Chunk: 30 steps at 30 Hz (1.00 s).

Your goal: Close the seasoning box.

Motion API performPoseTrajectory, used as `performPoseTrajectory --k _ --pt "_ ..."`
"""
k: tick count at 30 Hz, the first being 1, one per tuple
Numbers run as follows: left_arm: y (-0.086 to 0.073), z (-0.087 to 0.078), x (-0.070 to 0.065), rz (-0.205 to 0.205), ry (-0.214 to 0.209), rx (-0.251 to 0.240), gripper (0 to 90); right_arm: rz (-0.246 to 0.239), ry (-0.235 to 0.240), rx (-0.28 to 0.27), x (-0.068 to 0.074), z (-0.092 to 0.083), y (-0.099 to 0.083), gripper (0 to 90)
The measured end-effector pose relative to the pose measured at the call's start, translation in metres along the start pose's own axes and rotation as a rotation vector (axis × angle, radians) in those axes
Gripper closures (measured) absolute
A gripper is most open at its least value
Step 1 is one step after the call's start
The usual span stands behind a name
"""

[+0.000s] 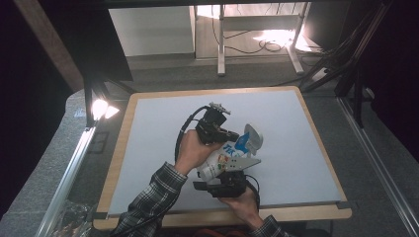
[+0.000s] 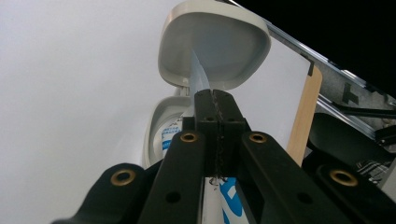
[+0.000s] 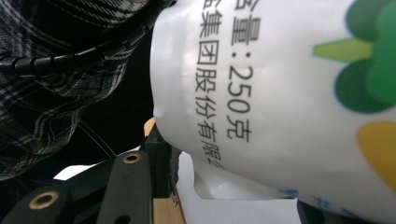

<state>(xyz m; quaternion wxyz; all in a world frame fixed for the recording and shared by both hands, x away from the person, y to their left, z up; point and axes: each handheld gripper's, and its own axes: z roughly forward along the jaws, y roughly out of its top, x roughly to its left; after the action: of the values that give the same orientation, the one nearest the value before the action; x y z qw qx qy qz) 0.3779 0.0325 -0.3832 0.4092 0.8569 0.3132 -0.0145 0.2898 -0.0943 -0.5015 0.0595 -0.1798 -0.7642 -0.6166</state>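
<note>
Bottle [image 1: 225, 158] between both grippers' jaws

White printed tub [image 1: 225, 158] tilted above the table, lid [image 1: 253, 138] flipped open.

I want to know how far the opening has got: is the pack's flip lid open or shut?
Open. The lid stands swung up off the pack, its hollow underside showing, while the left gripper pinches a thin tab below it.

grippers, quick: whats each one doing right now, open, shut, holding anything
left gripper: shut, pinching the thin film tab under the open lid.
right gripper: closed on the white container.
</note>
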Motion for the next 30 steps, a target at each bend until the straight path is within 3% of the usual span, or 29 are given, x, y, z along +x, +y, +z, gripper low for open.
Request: performPoseTrajectory --k 30 --pt "0.0056 0.0009 -0.0017 0.006 0.007 0.014 90.0 0.004 0.008 -0.006 0.0002 -0.0008 0.0009 53.1"
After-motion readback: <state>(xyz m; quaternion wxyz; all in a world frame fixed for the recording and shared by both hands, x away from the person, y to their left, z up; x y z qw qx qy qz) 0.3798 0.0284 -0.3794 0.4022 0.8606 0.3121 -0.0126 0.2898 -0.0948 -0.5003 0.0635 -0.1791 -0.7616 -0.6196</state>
